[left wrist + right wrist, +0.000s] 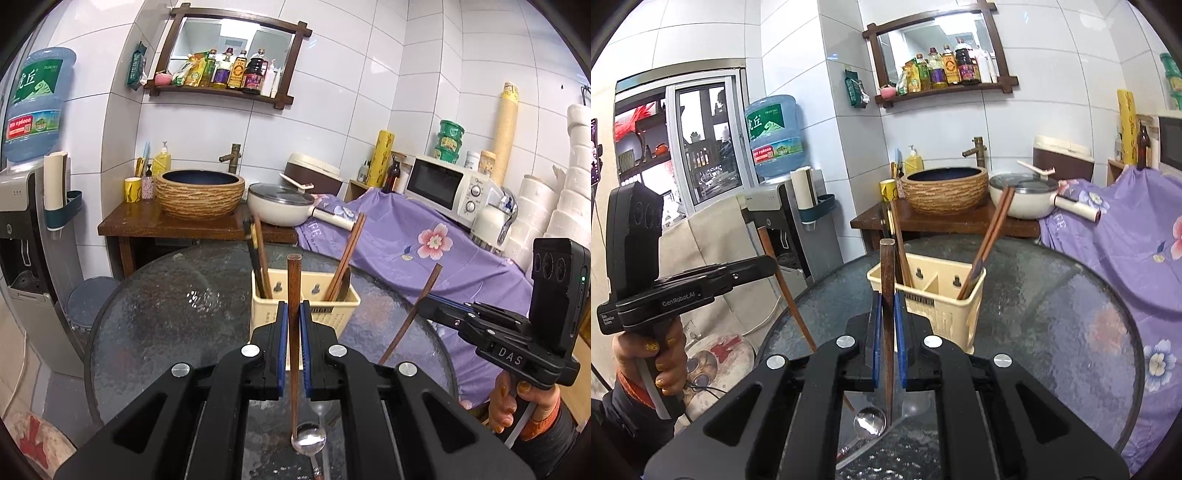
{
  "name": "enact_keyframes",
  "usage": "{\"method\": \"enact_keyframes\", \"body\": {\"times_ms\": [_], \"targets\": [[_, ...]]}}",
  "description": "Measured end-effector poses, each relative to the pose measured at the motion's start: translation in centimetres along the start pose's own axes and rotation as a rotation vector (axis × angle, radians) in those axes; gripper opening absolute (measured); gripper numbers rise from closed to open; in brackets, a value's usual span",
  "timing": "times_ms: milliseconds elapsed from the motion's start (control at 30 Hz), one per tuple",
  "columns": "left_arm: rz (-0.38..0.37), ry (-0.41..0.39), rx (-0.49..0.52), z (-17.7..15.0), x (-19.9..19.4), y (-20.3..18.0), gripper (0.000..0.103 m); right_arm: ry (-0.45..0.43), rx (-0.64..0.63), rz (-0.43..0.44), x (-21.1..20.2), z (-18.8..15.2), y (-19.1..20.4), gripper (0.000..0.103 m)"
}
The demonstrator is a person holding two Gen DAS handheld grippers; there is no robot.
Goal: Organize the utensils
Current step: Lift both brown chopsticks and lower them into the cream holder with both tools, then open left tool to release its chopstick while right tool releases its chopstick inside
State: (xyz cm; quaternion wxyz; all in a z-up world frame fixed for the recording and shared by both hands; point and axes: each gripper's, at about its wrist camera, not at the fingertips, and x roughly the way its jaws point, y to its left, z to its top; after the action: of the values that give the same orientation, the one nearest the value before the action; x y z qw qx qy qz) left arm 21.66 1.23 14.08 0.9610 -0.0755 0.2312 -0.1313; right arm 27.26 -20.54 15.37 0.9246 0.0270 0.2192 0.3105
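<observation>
A cream utensil holder [334,308] [955,302] with two compartments stands on the round glass table [166,314] [1071,325] and holds several chopsticks. My left gripper [294,314] is shut on a brown chopstick [294,288], held upright just in front of the holder. My right gripper [887,306] is shut on another brown chopstick [887,273], also upright before the holder. Each gripper shows in the other's view, the right one [424,306] and the left one [768,264]. A metal spoon [309,437] [870,422] lies on the glass below the grippers.
A wooden stand with a woven basin [201,194] and a white lidded pan [280,201] is behind the table. A purple flowered cloth [424,251] covers the counter at right, with a microwave [443,186]. A water dispenser [22,229] stands at left.
</observation>
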Motion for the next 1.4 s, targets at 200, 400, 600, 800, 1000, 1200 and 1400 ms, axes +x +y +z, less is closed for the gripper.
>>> {"method": "enact_keyframes", "body": {"times_ms": [200, 400, 600, 800, 1000, 1200, 1400], "targets": [[-0.010, -0.001, 0.000, 3.3, 0.8, -0.2, 0.007, 0.002, -0.003, 0.008, 0.3, 3.1, 0.3, 0.008], [-0.010, -0.017, -0.024, 7.5, 1.4, 0.3, 0.007, -0.032, -0.023, -0.002, -0.1, 7.8, 0.9, 0.008], [0.022, -0.086, -0.033, 13.1, 1.3, 0.0, 0.007, -0.080, 0.015, -0.035, 0.0, 13.5, 0.1, 0.008], [0.063, -0.141, -0.024, 16.3, 2.7, -0.4, 0.007, -0.124, 0.010, -0.103, 1.8, 16.4, -0.8, 0.008], [0.099, -0.135, -0.005, 15.2, 6.4, -0.3, 0.007, -0.113, 0.025, -0.158, 5.3, 14.4, -2.8, 0.008], [0.102, -0.049, -0.029, 11.3, 10.4, 1.2, 0.007, -0.057, 0.057, -0.171, 8.6, 10.8, -4.4, 0.008], [0.105, 0.007, -0.021, 8.2, 12.4, 1.7, 0.007, -0.010, 0.085, -0.168, 10.4, 8.4, -5.3, 0.008]]}}
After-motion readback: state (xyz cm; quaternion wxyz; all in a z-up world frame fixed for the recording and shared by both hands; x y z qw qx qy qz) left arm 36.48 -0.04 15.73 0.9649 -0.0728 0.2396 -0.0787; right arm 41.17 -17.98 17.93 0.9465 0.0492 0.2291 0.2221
